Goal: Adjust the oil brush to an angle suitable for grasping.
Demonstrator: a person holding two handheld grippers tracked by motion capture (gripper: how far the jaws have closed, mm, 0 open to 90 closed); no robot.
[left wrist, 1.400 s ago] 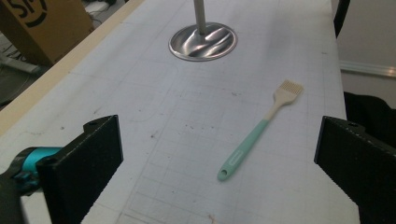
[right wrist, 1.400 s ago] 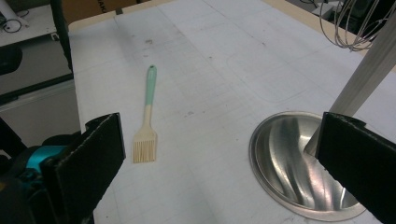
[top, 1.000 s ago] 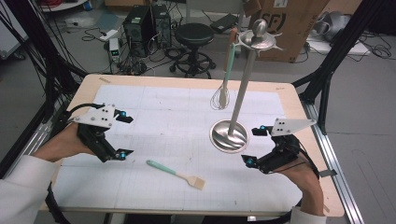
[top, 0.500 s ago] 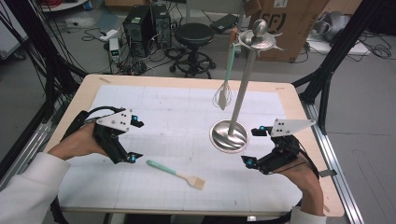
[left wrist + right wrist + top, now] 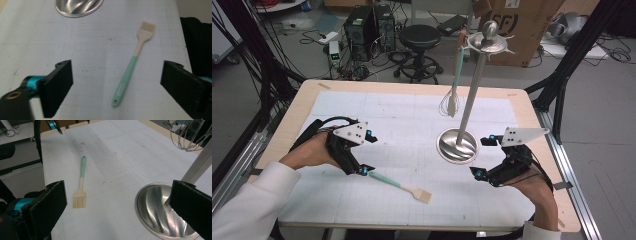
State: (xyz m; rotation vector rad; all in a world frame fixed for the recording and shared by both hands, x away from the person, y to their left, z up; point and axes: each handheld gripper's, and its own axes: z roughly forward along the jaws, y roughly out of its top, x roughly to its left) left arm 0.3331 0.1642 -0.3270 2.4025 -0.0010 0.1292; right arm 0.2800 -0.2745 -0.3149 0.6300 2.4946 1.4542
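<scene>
One brush (image 5: 132, 68) lies flat ahead of my left tongs (image 5: 117, 82), between wide jaws just closing, not touching. Looks light, stiff, likely slick; I'd grip mid-handle. Right tongs (image 5: 117, 205) wide, empty, well apart.

Lying on a white mat (image 5: 412, 120) with faint grid lines: a brush (image 5: 130, 68) showing a mint-green handle and cream bristles. Shining silver: stand (image 5: 457, 145). Showing pale wood along desk (image 5: 292, 107) edges. Black-jawed grippers with blue accents.
</scene>
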